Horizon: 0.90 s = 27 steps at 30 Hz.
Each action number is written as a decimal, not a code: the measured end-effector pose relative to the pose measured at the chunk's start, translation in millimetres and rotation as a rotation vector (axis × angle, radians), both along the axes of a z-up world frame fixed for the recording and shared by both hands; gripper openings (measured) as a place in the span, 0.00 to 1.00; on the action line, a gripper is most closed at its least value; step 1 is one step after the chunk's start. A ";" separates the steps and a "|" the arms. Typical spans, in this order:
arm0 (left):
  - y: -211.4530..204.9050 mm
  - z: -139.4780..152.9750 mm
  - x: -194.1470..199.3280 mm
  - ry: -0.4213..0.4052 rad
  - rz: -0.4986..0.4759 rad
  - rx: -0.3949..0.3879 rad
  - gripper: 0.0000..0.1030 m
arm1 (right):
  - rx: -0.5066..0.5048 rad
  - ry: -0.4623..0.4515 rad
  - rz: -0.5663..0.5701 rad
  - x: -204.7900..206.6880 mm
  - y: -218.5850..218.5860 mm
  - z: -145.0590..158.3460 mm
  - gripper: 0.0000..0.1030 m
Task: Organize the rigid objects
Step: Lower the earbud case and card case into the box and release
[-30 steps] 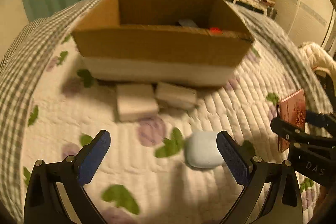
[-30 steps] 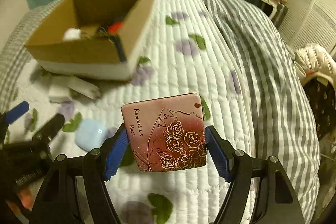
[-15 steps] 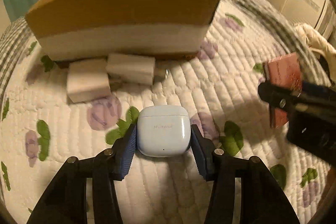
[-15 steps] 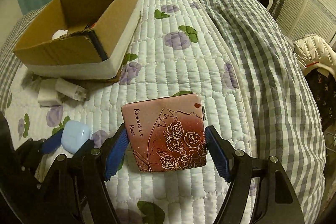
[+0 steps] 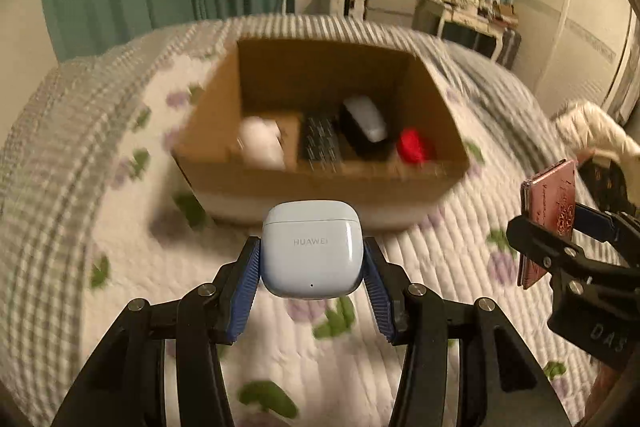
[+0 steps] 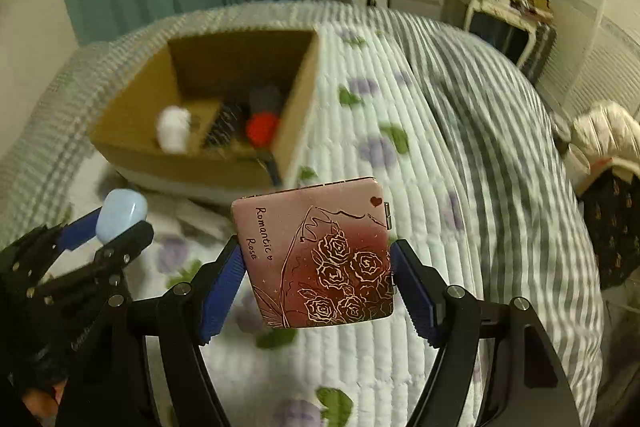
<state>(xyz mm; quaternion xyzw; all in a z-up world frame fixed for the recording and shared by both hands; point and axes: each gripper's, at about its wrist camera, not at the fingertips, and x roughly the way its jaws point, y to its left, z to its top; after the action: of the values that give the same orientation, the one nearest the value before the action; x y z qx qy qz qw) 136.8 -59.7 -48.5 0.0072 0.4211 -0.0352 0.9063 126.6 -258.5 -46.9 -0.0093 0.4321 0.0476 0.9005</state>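
Note:
My left gripper is shut on a pale blue earbud case and holds it in the air before the open cardboard box. My right gripper is shut on a pink rose-printed compact case, also held above the bed. The box holds a white item, a dark flat item, a black and white case and a red object. The right gripper with the pink case shows at the right of the left wrist view. The left gripper with the blue case shows at the left of the right wrist view.
The box stands on a white quilted bedspread with purple flowers and green leaves. A grey checked blanket covers the bed's right side. A cream jacket lies beyond the right edge. Teal curtains, a desk and a screen stand behind.
My left gripper closed on the blue earbud case on the quilt and lifted it up to box height. My right gripper rose too, still holding the pink case.

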 end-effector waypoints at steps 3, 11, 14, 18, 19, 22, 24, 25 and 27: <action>11.3 27.5 15.1 -0.046 0.003 -0.014 0.49 | -0.004 -0.067 0.029 9.6 12.5 29.0 0.70; 36.0 58.7 64.4 -0.118 0.014 -0.018 0.49 | -0.055 -0.166 0.118 64.0 54.9 70.9 0.70; 36.7 45.5 90.5 -0.097 0.020 0.007 0.49 | -0.075 -0.172 0.149 83.2 66.1 71.8 0.70; 35.9 20.1 113.2 -0.047 0.015 -0.017 0.49 | -0.101 -0.169 0.163 109.2 74.9 63.1 0.70; 34.4 14.1 116.6 -0.042 0.014 -0.010 0.49 | -0.102 -0.164 0.165 114.9 75.5 59.6 0.70; 27.7 -1.9 121.7 -0.038 -0.004 0.007 0.49 | -0.100 -0.146 0.160 126.9 72.0 45.8 0.70; 25.8 -6.8 124.4 -0.035 -0.011 0.006 0.49 | -0.094 -0.135 0.154 131.6 69.1 37.5 0.70; 24.4 -9.2 125.4 -0.039 -0.019 0.007 0.49 | -0.092 -0.128 0.150 134.2 67.5 33.6 0.70; 22.3 -9.6 125.2 -0.049 -0.030 0.014 0.49 | -0.085 -0.115 0.142 136.9 64.3 26.0 0.70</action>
<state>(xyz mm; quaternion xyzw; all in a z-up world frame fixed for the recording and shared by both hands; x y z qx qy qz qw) 262.0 -37.5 -58.1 0.0207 0.3988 -0.0454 0.9157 263.4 -194.2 -20.8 -0.0809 0.3794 0.0924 0.9170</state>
